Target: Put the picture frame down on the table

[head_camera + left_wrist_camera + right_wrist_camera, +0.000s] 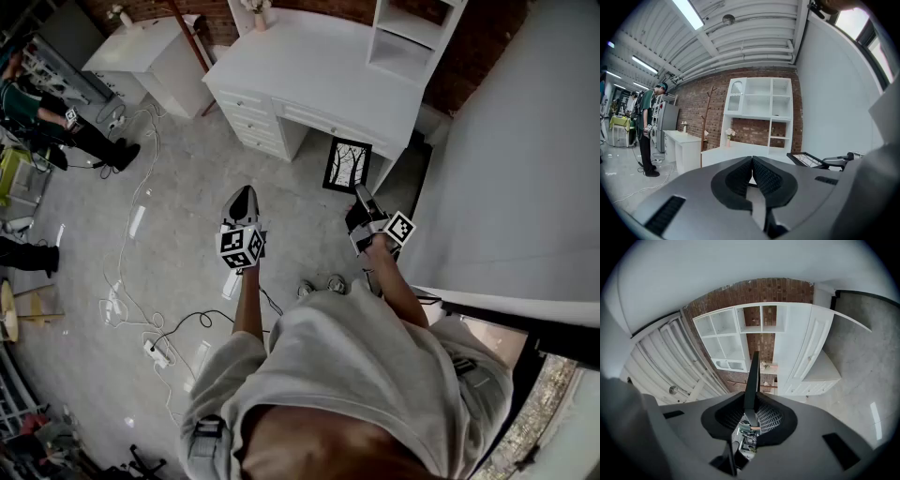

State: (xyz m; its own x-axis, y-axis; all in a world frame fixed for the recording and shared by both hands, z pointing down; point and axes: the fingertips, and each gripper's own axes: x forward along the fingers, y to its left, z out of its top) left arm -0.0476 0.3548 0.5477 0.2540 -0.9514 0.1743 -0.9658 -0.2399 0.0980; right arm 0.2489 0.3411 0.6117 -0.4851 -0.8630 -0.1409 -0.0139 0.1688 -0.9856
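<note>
Black ribbed pads of the right gripper (pixel 751 401) were clamped on the thin edge of the black-rimmed picture frame with a bare-tree print (pixel 751 373), which rose edge-on from between them. The left gripper (pixel 752 159) had its jaws pressed together on nothing and hung idle to the left of the other.

By my reading, the step in hand was the carry. The frame was held in the air over the grey concrete floor (pixel 187 187), on the near side of the white wooden desk with drawers and a shelf hutch (pixel 319 66), and apart from it. The next move would call for bringing the frame forward and up over the bare desk top, left of the hutch. It would then be lowered until it rested there, and only after that would the jaws part.

The head view alone showed the printed face of the frame (pixel 347 165) and the gap between it and the desk. The right gripper view alone proved the grip but reduced the frame to a sliver. The left gripper view caught the frame (pixel 808 159) from the side, at the right. It also showed a person in a green top (pixel 649 131) standing far left.
</note>
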